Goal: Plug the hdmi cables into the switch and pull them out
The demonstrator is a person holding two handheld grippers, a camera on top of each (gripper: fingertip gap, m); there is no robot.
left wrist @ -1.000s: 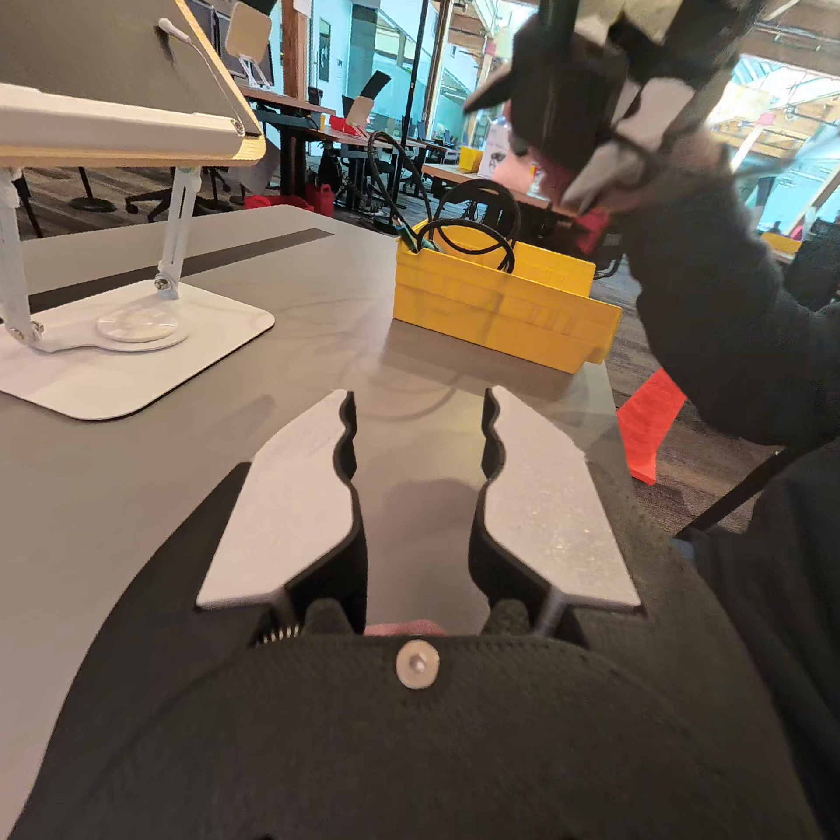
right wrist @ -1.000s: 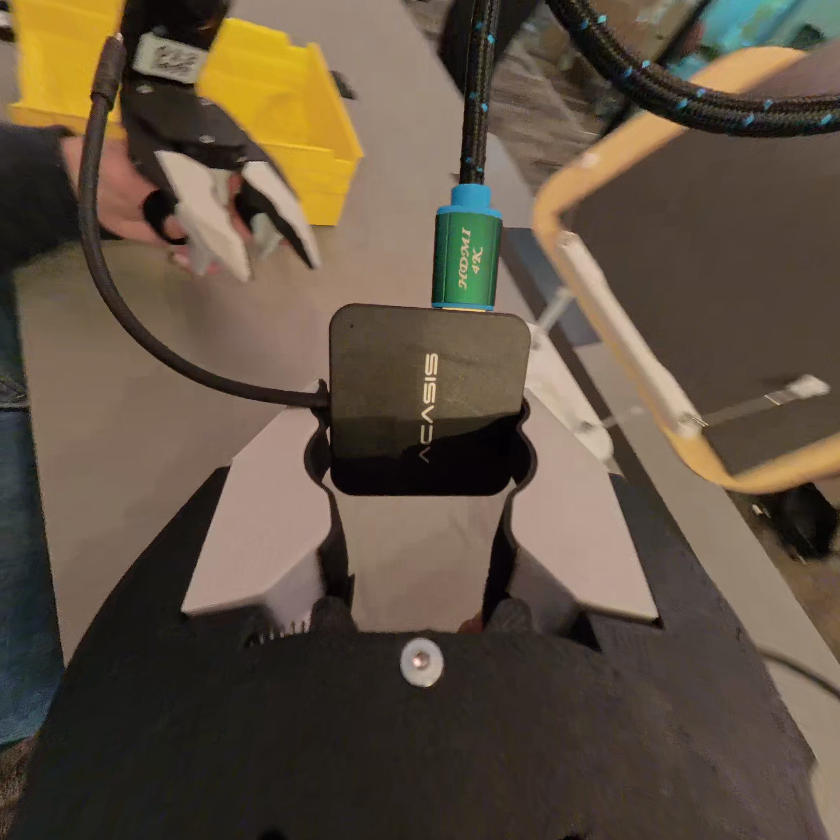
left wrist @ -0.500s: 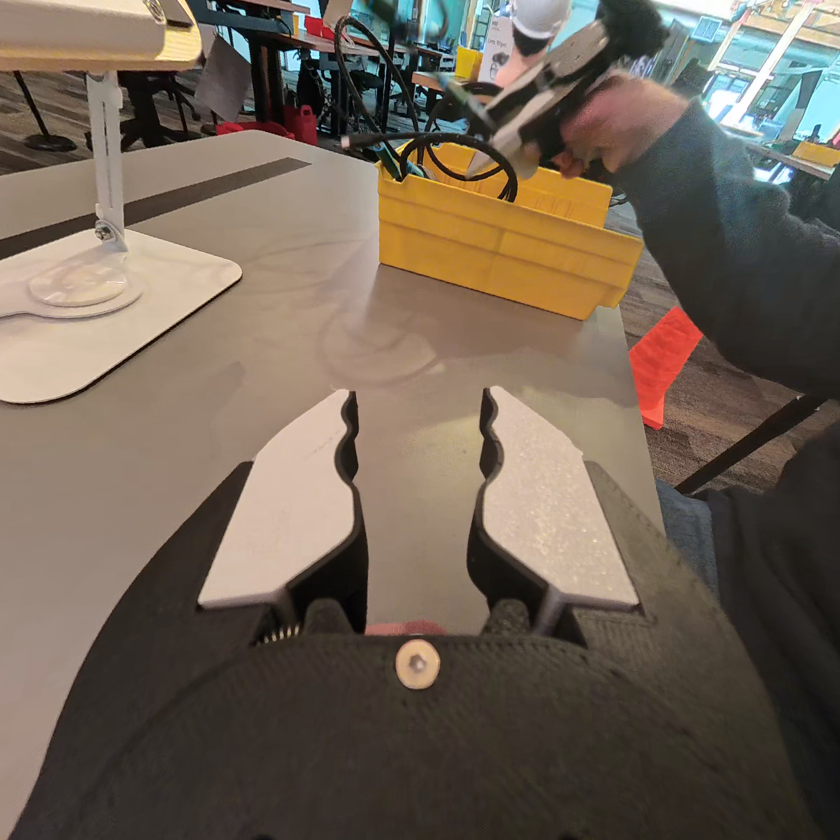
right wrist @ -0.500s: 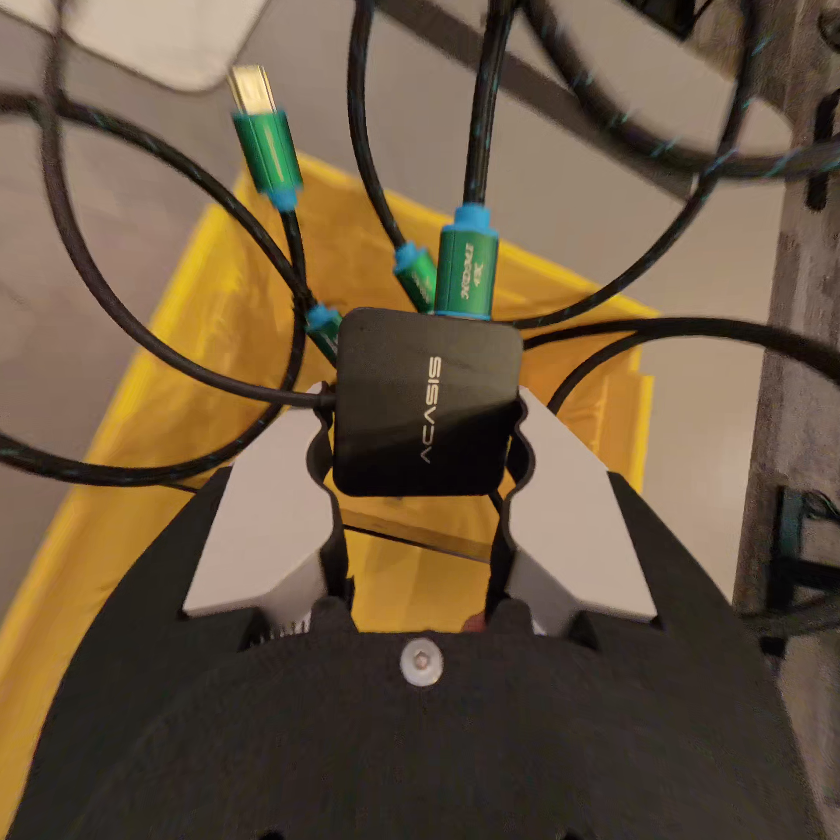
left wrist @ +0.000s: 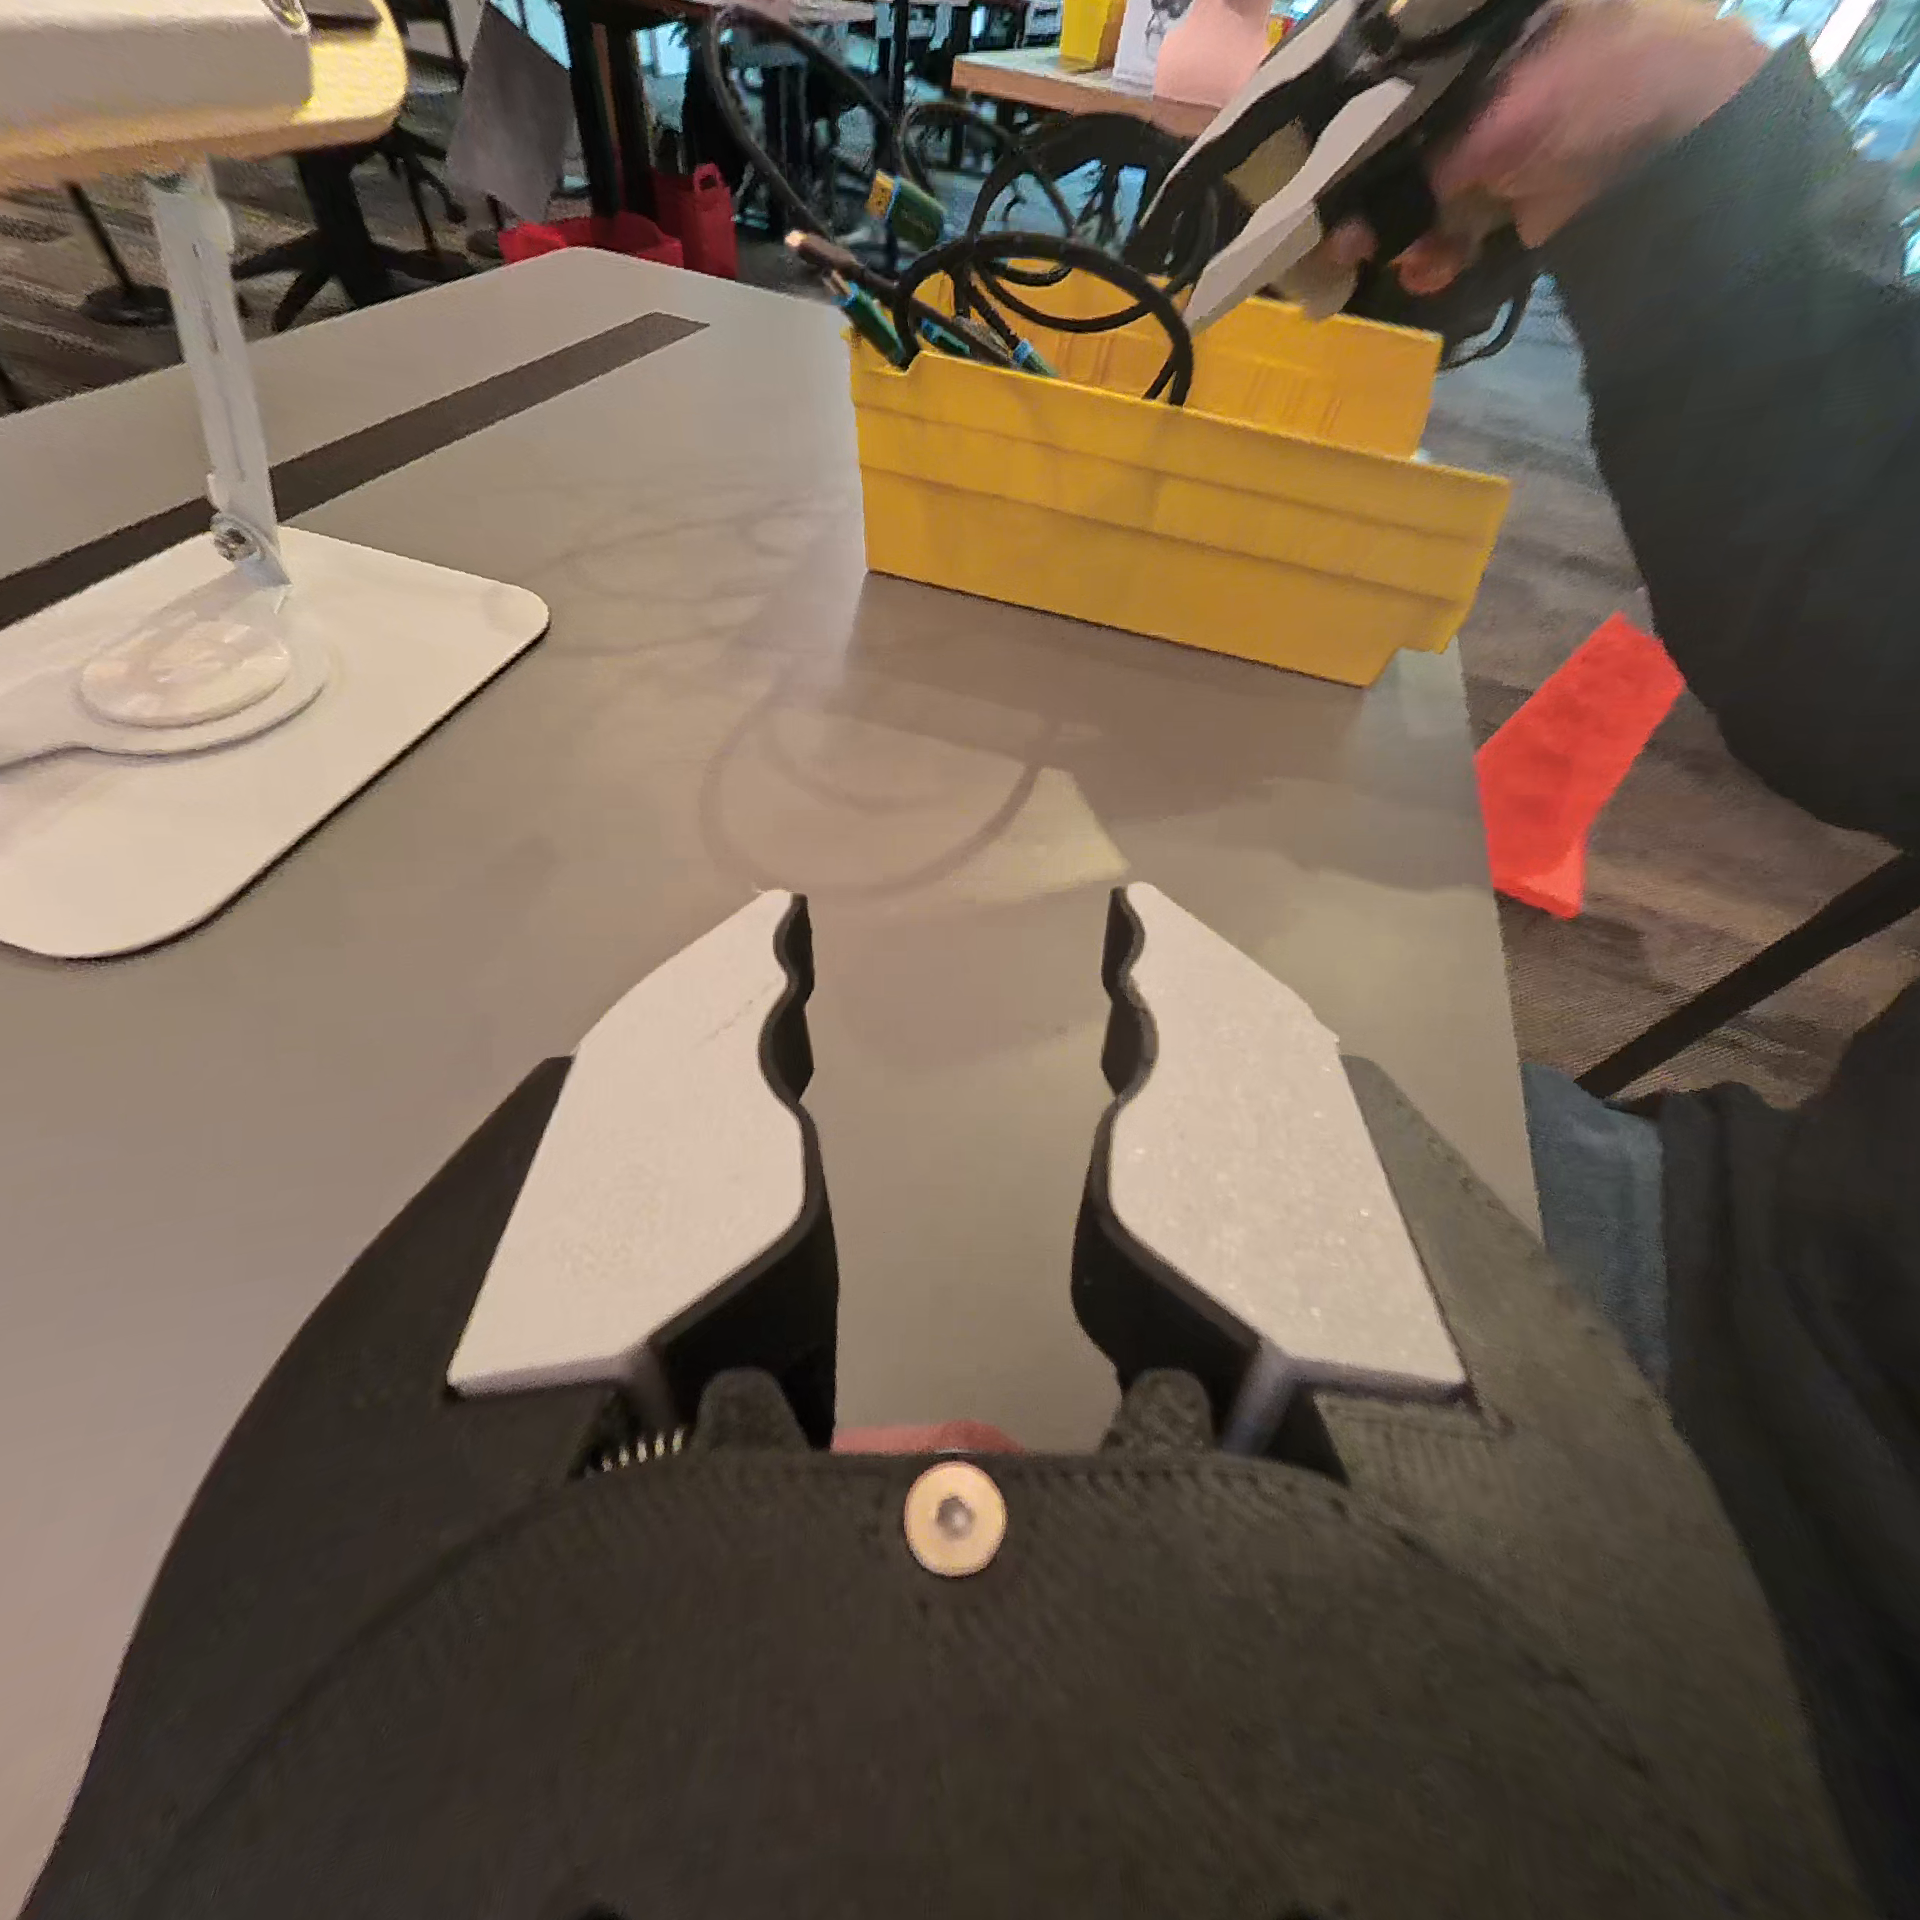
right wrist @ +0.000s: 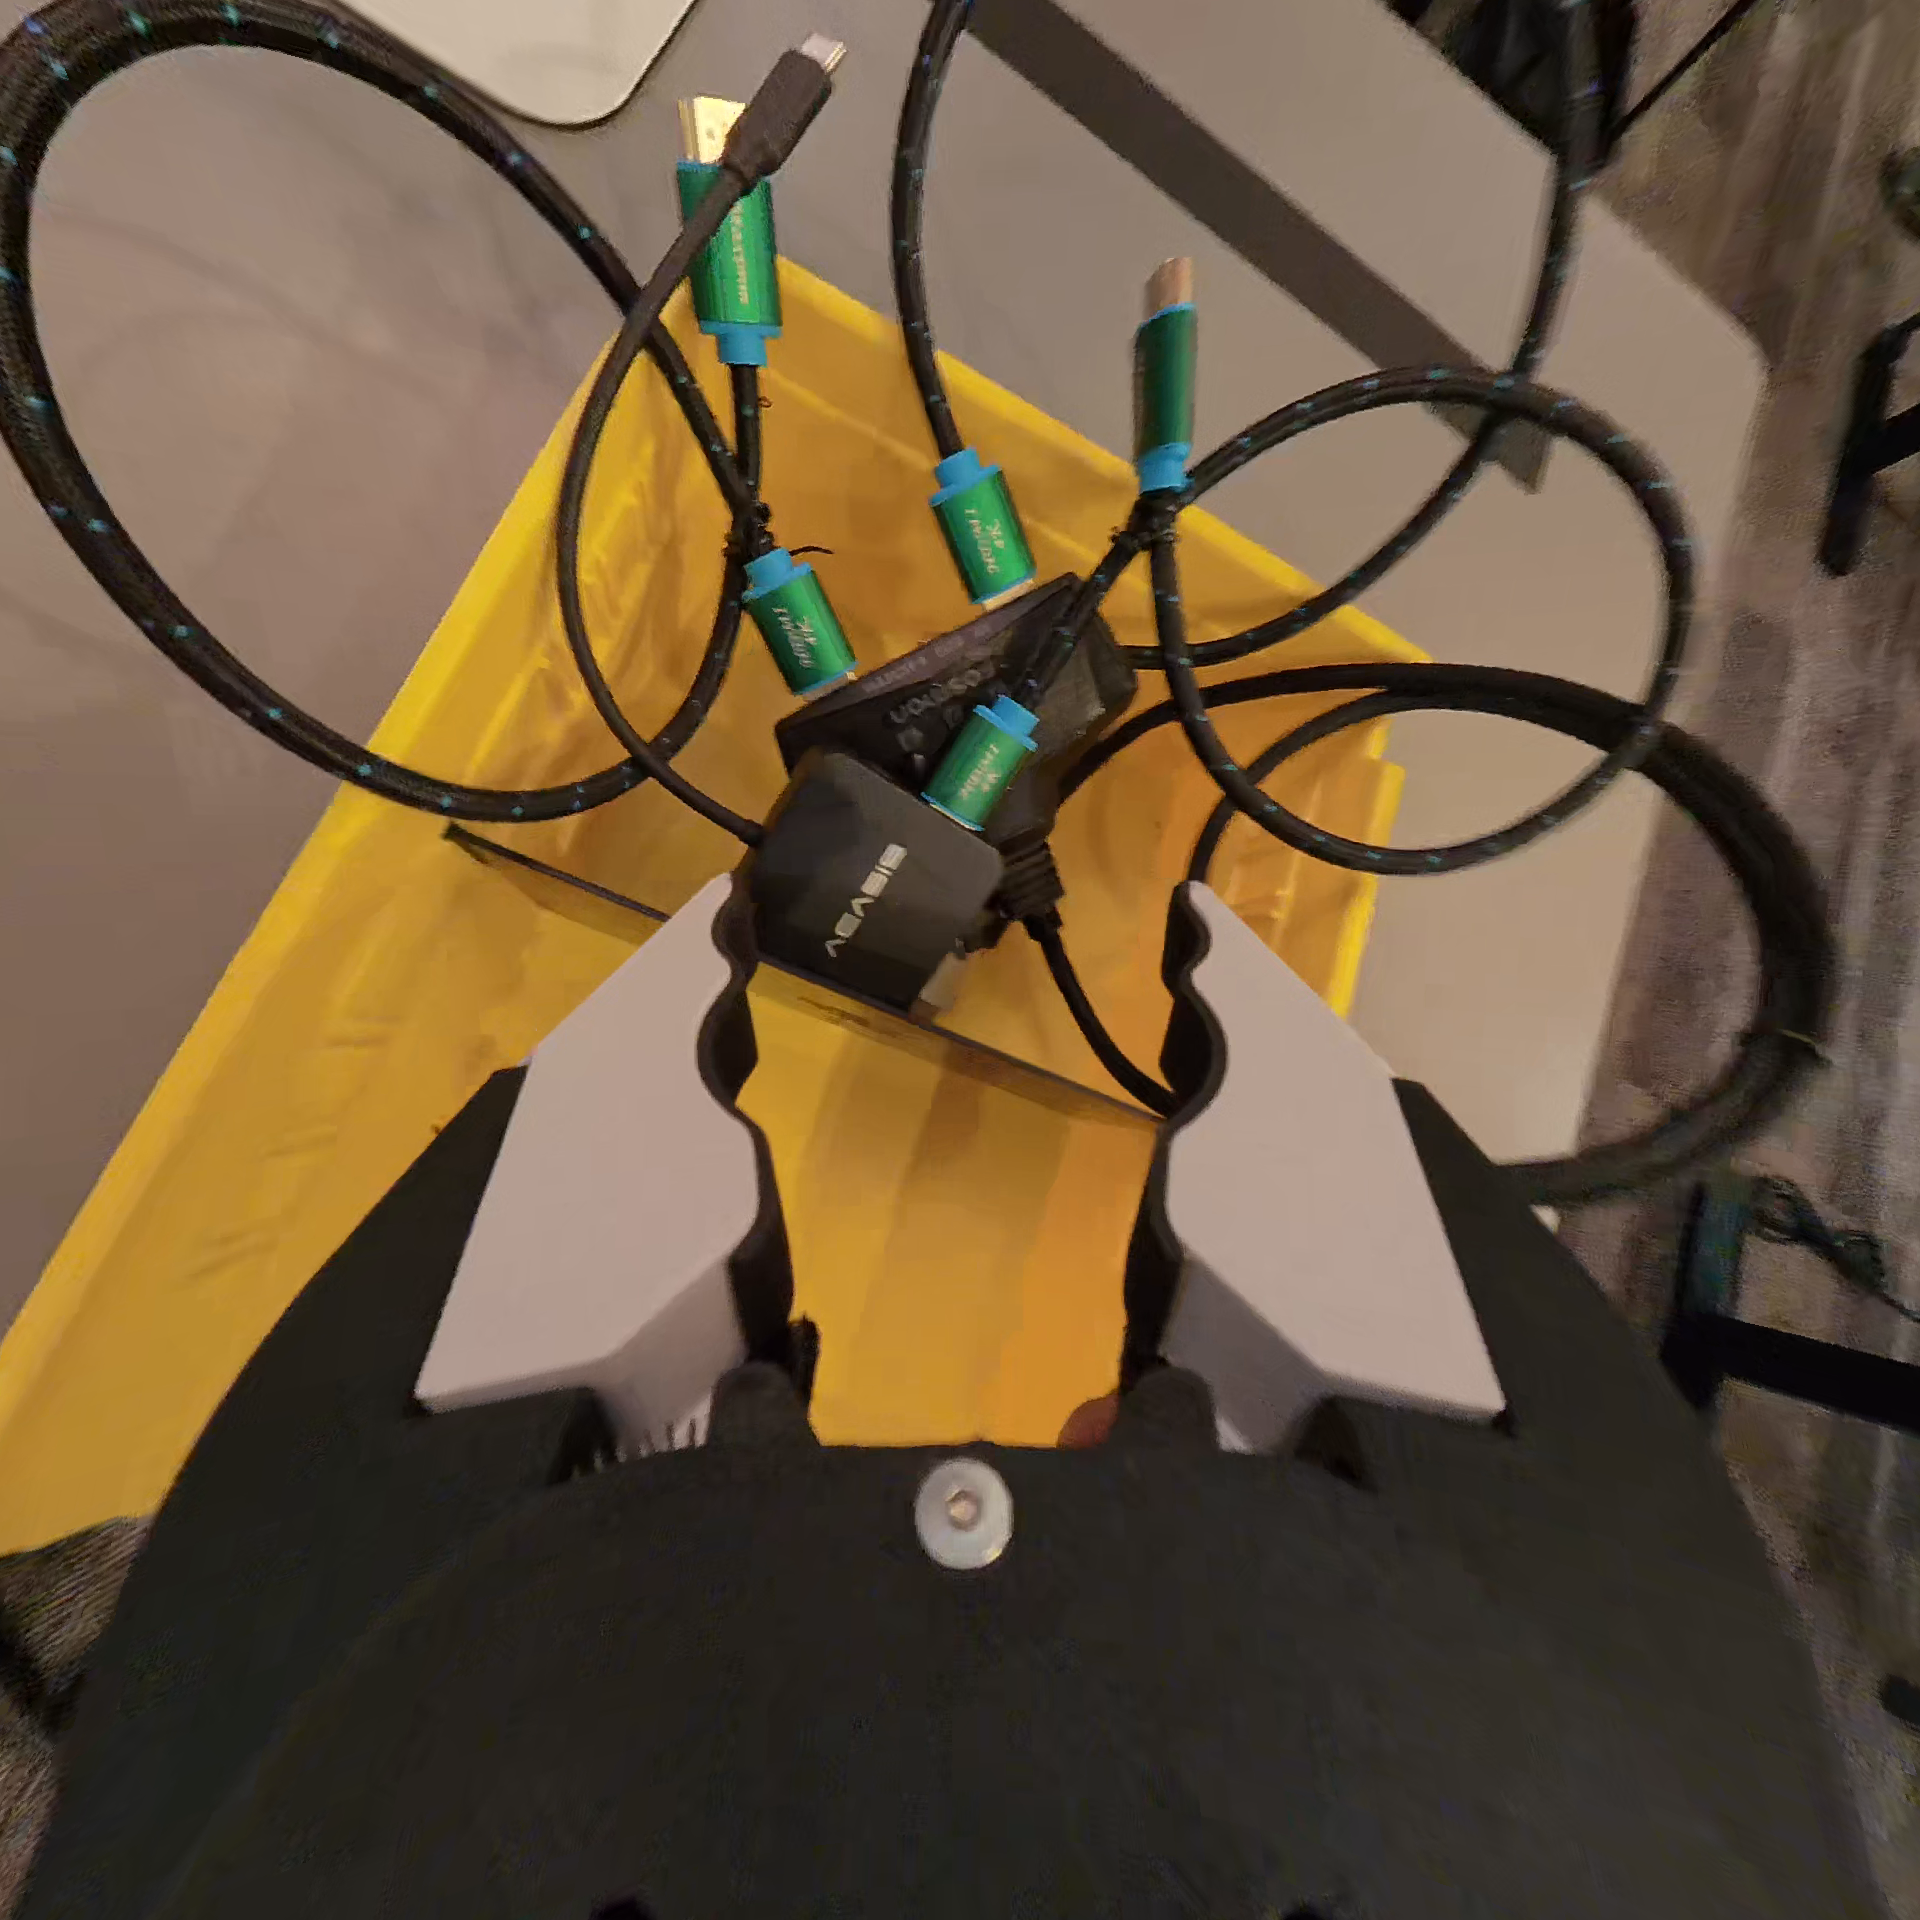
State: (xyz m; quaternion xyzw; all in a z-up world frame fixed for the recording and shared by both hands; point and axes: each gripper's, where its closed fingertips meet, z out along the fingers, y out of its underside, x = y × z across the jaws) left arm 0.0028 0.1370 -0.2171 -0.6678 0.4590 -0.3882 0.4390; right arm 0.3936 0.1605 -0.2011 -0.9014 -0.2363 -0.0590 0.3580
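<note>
My right gripper [right wrist: 961, 920] is open above a yellow bin [right wrist: 312, 1091]. A black switch [right wrist: 873, 894] lies tilted in the bin just past its fingertips, free of the jaws, with a green HDMI plug [right wrist: 977, 764] in it. A second black box [right wrist: 1081, 675] lies behind it with two green plugs at it. Two loose green plugs [right wrist: 727, 249] stick up on braided black cables. My left gripper [left wrist: 956, 914] is open and empty above the grey table [left wrist: 520, 1039]. The left wrist view shows the right gripper [left wrist: 1226, 281] over the bin [left wrist: 1143, 520].
A white stand base [left wrist: 208, 707] sits on the table at the left. The table's right edge runs beside my left gripper, and an orange-red object [left wrist: 1569, 758] lies on the floor past it. Cable loops [right wrist: 1455, 623] spill over the bin's rim. Across from one pair of fingers to the other is roughly 40 cm. My right gripper is the nearer one to the black switch [right wrist: 873, 894]: about 6 cm, against 40 cm.
My right gripper carried the switch over the yellow bin, then opened and let it go into the bin. My left gripper stayed open above the table.
</note>
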